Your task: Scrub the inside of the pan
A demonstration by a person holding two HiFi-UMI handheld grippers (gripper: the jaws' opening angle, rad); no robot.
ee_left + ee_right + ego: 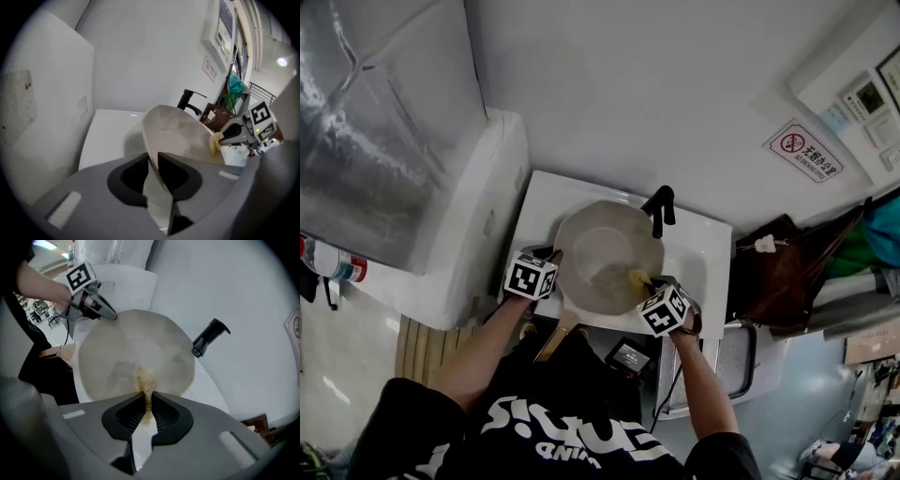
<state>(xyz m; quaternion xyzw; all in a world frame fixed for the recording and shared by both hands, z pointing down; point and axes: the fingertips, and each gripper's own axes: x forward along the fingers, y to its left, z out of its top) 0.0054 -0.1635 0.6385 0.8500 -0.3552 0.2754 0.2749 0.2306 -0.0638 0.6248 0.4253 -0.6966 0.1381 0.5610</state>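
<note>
We're looking at the pan (605, 248), round and pale grey, tipped up over the white sink (705, 251), its left rim pinched in the left gripper (153, 158). The scrubber (145, 379), a yellowish fibrous wad, sits clamped in the right gripper (147, 398), pressed against the pan's inner wall, near right.

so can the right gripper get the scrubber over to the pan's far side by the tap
Probably yes. The right gripper holds the scrubber inside the pan, whose bowl lies open; the tap stands outside the rim and the left gripper grips another edge.
</note>
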